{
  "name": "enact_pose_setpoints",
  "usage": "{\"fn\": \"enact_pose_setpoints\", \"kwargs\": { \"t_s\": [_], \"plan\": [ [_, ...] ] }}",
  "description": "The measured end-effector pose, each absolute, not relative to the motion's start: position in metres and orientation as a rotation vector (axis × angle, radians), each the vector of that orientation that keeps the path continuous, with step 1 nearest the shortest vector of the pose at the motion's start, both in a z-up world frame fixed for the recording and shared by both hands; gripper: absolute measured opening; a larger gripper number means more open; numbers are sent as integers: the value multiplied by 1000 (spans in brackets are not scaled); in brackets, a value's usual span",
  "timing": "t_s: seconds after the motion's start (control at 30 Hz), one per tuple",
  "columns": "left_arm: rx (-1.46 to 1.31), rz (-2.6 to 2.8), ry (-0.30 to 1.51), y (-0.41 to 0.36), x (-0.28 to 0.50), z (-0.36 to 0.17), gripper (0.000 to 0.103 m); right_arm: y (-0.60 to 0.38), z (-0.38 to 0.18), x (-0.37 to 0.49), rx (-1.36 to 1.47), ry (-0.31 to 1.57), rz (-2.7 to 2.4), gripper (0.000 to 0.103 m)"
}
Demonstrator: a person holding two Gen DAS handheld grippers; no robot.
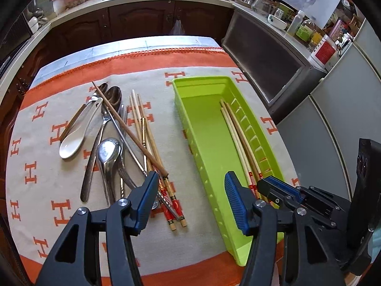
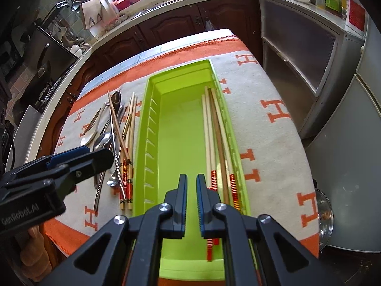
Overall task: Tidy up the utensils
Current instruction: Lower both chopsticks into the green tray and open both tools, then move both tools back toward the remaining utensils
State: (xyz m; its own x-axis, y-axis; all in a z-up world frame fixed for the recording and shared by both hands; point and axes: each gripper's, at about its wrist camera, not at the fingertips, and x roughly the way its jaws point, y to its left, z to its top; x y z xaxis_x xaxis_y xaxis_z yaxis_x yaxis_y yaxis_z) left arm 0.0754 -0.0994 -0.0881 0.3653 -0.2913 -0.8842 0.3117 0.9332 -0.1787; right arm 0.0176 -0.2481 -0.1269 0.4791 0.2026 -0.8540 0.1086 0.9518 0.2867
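Observation:
A lime green tray lies lengthwise on the cloth, with several chopsticks along its right wall. Left of it sits a loose pile: a white ceramic spoon, metal spoons, a fork and more chopsticks. My left gripper hangs open and holds nothing, over the gap between the pile's near ends and the tray's left wall. My right gripper is over the near end of the tray. Its jaws stand a narrow gap apart with nothing between them, and the tray's chopsticks lie just right of it.
The table wears a beige cloth with orange H marks and an orange border. Dark kitchen cabinets and a counter with a sink run behind it. A grey cabinet and a fridge stand at the right. A metal lid lies off the table's right edge.

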Motion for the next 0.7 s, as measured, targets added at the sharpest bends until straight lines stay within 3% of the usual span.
{"fn": "enact_pose_setpoints", "kwargs": {
  "t_s": [0.13,0.7],
  "plan": [
    [3,-353,1119,-80,76,-84,56,-242,-125,16,321,1070,77,25],
    [-41,-130,1069,36,94,-66,56,-191,-99,40,217,1037,221,25]
  ]
}}
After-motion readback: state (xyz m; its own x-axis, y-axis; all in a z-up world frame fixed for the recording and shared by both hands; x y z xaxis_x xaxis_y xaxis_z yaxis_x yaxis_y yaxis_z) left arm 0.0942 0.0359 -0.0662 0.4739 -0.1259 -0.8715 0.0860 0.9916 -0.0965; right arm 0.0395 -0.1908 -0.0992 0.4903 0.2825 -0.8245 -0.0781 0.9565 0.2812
